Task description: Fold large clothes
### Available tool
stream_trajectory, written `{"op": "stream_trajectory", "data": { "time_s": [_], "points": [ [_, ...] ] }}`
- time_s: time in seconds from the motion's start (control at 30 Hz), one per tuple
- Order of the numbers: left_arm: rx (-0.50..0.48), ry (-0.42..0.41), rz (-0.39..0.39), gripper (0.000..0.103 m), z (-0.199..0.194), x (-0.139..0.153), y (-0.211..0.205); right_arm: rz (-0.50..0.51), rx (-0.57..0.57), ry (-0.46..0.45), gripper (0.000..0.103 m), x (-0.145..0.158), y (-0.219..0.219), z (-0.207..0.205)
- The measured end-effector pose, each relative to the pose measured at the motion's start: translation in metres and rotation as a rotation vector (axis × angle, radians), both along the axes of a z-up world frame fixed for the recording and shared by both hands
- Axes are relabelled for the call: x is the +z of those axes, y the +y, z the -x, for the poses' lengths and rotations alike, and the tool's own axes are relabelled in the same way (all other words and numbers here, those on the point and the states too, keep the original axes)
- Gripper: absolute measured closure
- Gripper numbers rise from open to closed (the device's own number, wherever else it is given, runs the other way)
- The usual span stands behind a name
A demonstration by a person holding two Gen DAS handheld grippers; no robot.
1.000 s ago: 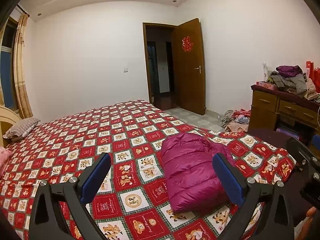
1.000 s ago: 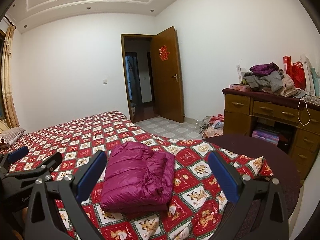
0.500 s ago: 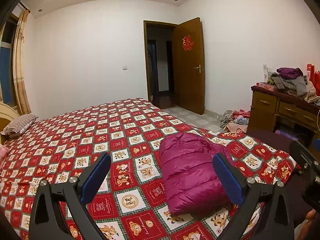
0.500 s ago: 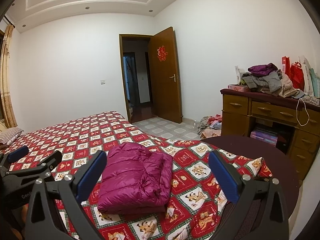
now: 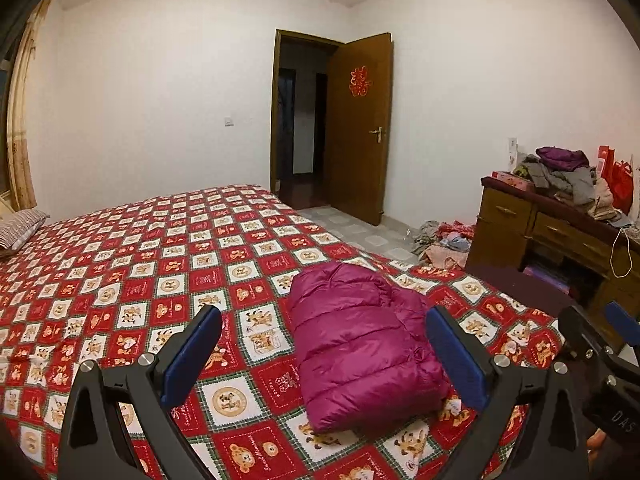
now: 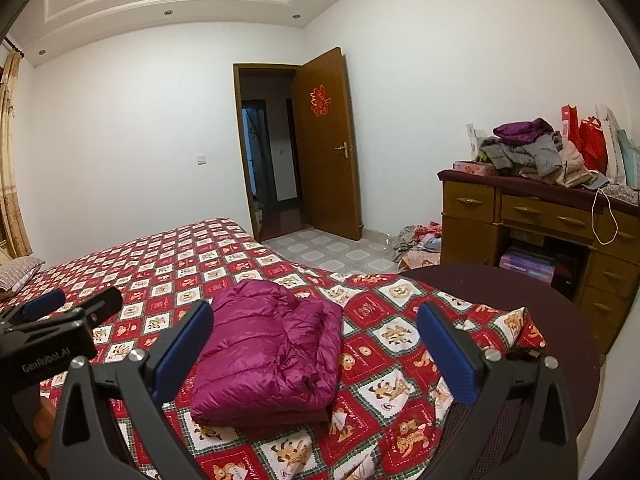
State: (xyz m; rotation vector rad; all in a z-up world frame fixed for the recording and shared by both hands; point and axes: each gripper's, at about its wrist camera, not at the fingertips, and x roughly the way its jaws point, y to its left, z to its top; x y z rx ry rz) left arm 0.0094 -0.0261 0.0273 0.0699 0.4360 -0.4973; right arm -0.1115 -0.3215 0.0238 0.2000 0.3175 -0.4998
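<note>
Folded jacket (image 5: pixel 360 344) on bed (image 5: pixel 168 280); both hand-held grippers (left (image 5: pixel 324 356), right (image 6: pixel 314 348)) spread wide, grasping nothing

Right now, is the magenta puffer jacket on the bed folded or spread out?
Folded. The magenta puffer jacket lies as a compact rectangular bundle with stacked layers along its near edge, resting on the patterned bedspread, neither claw touching it.

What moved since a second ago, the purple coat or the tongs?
Only the tongs drifted a little: both views shift slightly. The left tongs and right tongs stay open and empty. The folded purple coat stays put on the bed.
</note>
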Motion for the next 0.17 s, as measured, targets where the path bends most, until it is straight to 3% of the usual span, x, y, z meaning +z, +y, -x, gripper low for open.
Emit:
{"op": "stream_trajectory", "data": {
  "time_s": [0.17],
  "points": [
    [0.055,-0.002,-0.071,0.001,-0.0063,-0.0067,-0.0019,-0.014,-0.005,0.010,0.000,-0.0030,-0.0037,-0.0029]
  ]
}}
